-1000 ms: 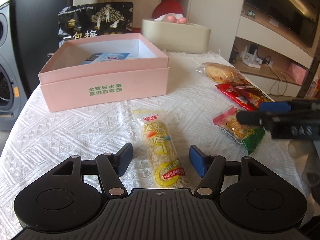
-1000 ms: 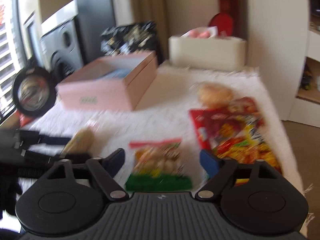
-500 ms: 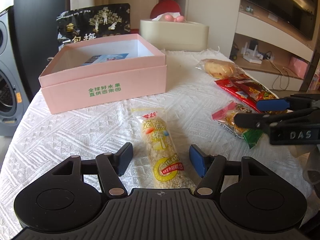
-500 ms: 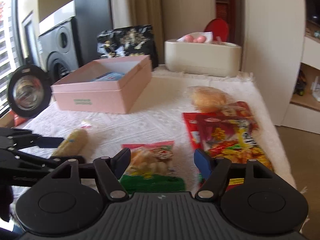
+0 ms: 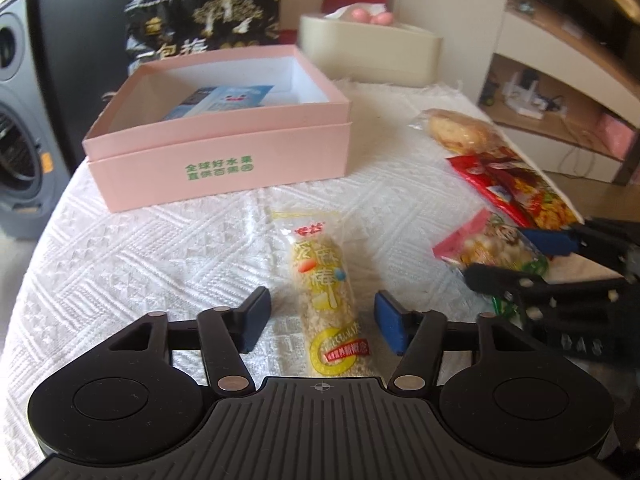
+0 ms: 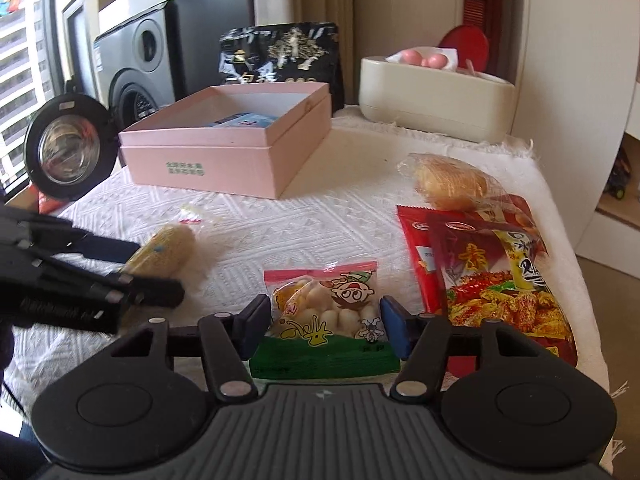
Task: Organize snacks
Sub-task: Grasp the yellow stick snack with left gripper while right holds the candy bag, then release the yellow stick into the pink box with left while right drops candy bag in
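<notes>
A long yellow rice-crisp bar lies on the white cloth between the open fingers of my left gripper, which does not touch it. A pink-and-green candy bag lies between the open fingers of my right gripper, the pads close to its sides. The open pink box stands behind, with a blue packet inside. The bar and left gripper show in the right wrist view. The right gripper shows in the left wrist view.
Red snack bags and a wrapped bun lie on the right of the table. A black bag and a cream tissue box stand at the back. A washing machine is left of the table.
My right gripper has moved forward and down so that its fingers straddle the candy bag. My left gripper has crept forward along the bar, fingers still open.
</notes>
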Available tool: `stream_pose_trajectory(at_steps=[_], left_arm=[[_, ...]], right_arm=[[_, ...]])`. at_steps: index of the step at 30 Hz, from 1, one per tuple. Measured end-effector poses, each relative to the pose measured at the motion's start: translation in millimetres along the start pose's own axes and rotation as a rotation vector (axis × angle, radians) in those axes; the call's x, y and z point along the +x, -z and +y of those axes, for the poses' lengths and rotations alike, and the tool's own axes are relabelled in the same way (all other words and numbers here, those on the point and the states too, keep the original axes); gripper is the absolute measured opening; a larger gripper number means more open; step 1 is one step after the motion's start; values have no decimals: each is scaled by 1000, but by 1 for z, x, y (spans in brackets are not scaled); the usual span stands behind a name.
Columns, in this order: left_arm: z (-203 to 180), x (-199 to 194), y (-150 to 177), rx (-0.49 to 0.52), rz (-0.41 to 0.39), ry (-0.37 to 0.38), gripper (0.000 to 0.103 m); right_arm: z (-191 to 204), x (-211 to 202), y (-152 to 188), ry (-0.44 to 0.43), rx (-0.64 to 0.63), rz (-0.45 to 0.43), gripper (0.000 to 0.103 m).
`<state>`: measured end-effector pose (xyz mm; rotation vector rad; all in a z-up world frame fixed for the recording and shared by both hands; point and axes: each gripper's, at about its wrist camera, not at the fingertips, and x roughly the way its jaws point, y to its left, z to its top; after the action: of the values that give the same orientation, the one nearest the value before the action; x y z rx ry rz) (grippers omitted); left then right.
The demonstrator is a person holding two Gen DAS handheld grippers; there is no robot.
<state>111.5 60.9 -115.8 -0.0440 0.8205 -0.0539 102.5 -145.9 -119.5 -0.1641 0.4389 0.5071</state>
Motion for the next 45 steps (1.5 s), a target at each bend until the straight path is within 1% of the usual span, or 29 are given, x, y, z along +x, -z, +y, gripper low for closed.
stream_pose_trajectory(at_steps=[1,3,5,7,9,14,18,21,23,25,28,30,31,33,36,38,40,45], left_arm=[[-2,0,-1,4,8,-21,57],[-6,1,-2,27,16,-45,54],[-7,0,-1,32,11,-50,54],[-6,-2,1,26,5,-45,50],[-3,-5,1,11,-2,-34,36],[6,-17,12,-54,-18,48,35],[9,-34,25,-67,-28,61,35],[10,-54,31,-67,-49,70,35],[13,-75,28,-66,-95,78,35],[18,-104,16,-57,-185,75,35],[27,-143,-15,-18,-352,25,35],[34,-155,-39,8,-424,-13,35],[39,-156,-52,8,-443,-23,35],[53,-145,-76,-29,-447,-14,35],[79,-105,-107,-114,-388,27,35],[95,-71,-121,-151,-344,44,35],[109,-36,-131,-181,-310,59,35],[138,31,-151,-229,-258,101,35]], right_arm=[[2,-2,0,-1,-7,-3,55],[3,-5,1,-7,-15,-5,55],[5,-7,1,-8,-21,-7,54],[6,-10,1,-11,-27,-11,54],[7,-14,1,-17,-31,-15,53],[10,-24,1,-41,-42,-23,53],[16,-33,0,-70,-63,-31,53],[21,-39,-2,-102,-75,-31,53],[23,-48,-8,-133,-67,-48,53],[24,-64,-22,-177,-69,-104,53],[26,-92,-59,-219,-96,-229,53],[27,-103,-89,-222,-99,-301,53],[28,-104,-105,-226,-96,-327,53],[28,-98,-134,-227,-96,-366,53],[31,-69,-168,-196,-86,-366,53],[32,-40,-181,-187,-67,-334,53],[28,-8,-187,-198,-34,-278,53],[20,74,-187,-209,40,-150,53]])
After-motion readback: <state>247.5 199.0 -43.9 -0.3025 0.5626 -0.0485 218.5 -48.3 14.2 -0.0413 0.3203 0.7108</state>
